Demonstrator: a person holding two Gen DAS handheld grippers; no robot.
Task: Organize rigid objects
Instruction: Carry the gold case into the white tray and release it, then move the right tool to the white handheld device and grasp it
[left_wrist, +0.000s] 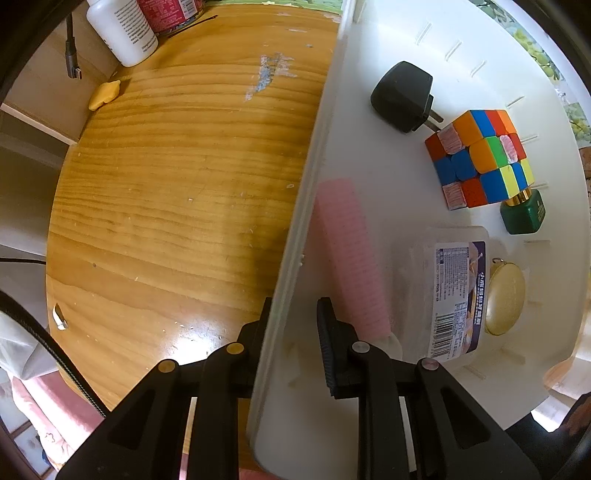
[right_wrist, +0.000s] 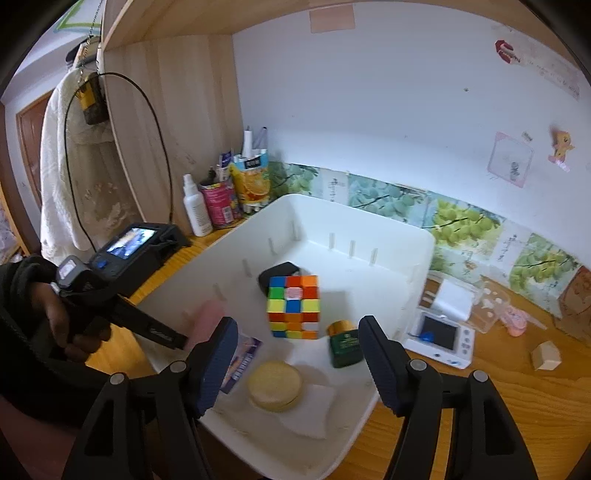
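Observation:
A white plastic bin (left_wrist: 325, 155) (right_wrist: 406, 236) sits on the wooden desk. It holds a Rubik's cube (left_wrist: 480, 157) (right_wrist: 293, 306), a black plug adapter (left_wrist: 402, 96) (right_wrist: 277, 275), a green jar with a gold lid (left_wrist: 522, 214) (right_wrist: 343, 343), a round gold tin (left_wrist: 504, 299) (right_wrist: 275, 384), a pink hair roller (left_wrist: 351, 254) and a clear labelled box (left_wrist: 456, 291). My left gripper (left_wrist: 293, 325) straddles the bin's left wall, jaws closed on it. My right gripper (right_wrist: 297, 365) is open and empty above the bin's near side.
A white bottle (left_wrist: 122, 29) (right_wrist: 195, 210), a pink can (right_wrist: 218, 203) and a juice pouch (right_wrist: 251, 181) stand at the back left. A yellow eraser (left_wrist: 105, 94) lies on the desk. A small white device (right_wrist: 443, 336), a clear case and a wooden block (right_wrist: 546, 354) lie right of the bin.

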